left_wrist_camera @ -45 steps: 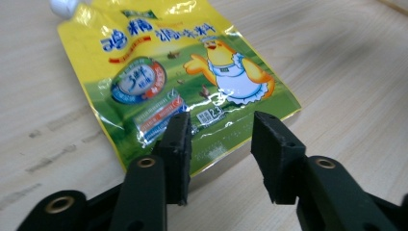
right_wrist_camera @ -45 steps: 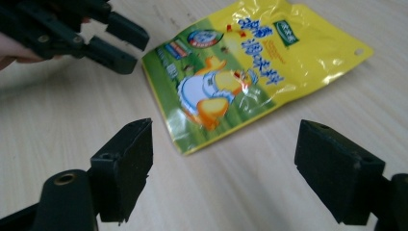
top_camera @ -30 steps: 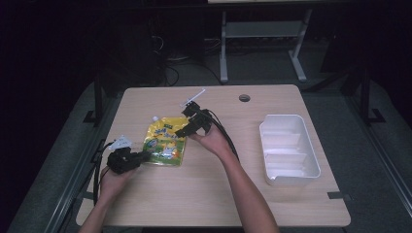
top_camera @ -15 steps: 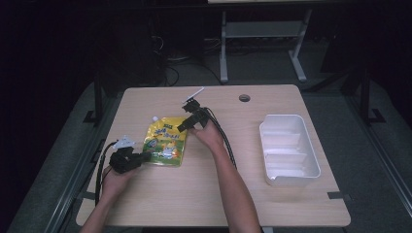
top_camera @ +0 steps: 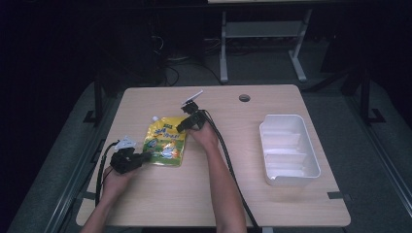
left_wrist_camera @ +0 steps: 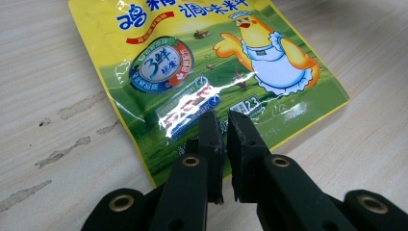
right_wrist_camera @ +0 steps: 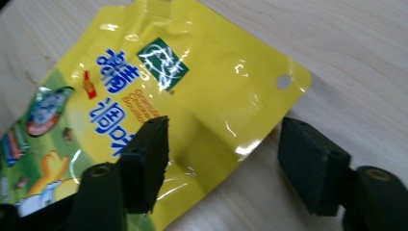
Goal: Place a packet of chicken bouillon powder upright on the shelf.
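A yellow-and-green spouted pouch (top_camera: 167, 143) lies flat on the wooden table (top_camera: 218, 194), its white cap (top_camera: 155, 118) at the far left corner. My left gripper (top_camera: 145, 158) is shut, its tips resting over the pouch's (left_wrist_camera: 216, 57) near bottom edge with only a thin gap between the jaws (left_wrist_camera: 226, 118). My right gripper (top_camera: 180, 127) is open at the pouch's far right corner. Its jaws have just been closing; one jaw is over the pouch (right_wrist_camera: 183, 96) and the other over bare wood (right_wrist_camera: 223, 127), and neither pad presses on it.
A white two-compartment tray (top_camera: 265, 141) sits at the table's right side. A round cable hole (top_camera: 244, 98) is near the far edge. Black cables trail from both grippers along the forearms. Dark floor and a desk frame lie beyond the table.
My right forearm has swung leftward and the right gripper has sunk slightly onto the pouch's far corner. The left gripper and the pouch have stayed put.
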